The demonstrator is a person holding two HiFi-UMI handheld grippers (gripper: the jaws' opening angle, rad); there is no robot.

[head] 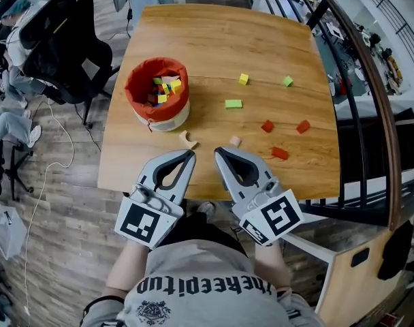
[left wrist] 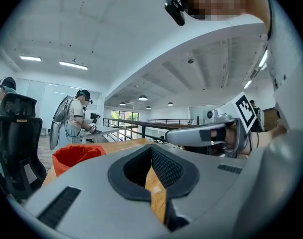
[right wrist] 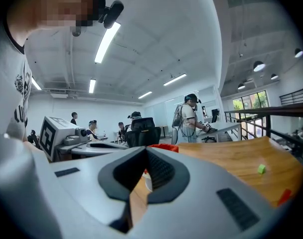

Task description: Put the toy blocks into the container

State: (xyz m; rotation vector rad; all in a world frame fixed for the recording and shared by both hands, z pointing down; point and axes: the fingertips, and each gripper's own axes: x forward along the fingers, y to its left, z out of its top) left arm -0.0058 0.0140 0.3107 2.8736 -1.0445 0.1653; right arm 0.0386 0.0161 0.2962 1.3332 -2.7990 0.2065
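- Left gripper [head: 190, 154] and right gripper [head: 218, 151] hover clenched and empty over the table's [head: 214, 39] near edge.
- Arch block [head: 188, 140] lies just beyond the left tips, nearer that hand, with its long axis slanting across the gripper's line.
- Container [head: 157, 92] stands beyond it, toward the left edge.

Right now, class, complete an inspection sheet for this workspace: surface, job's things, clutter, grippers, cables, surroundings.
Surface: wooden table.
Job's things: red-lined container holding mixed blocks; loose on the table: yellow block, small green block, flat green block, three red blocks, beige block, beige arch.
Clutter: nothing seen.
Grippers: left gripper and right gripper both shut, empty, at the table's near edge.
Cables: white cable on the floor, left.
Surroundings: black chair, seated person, railing.
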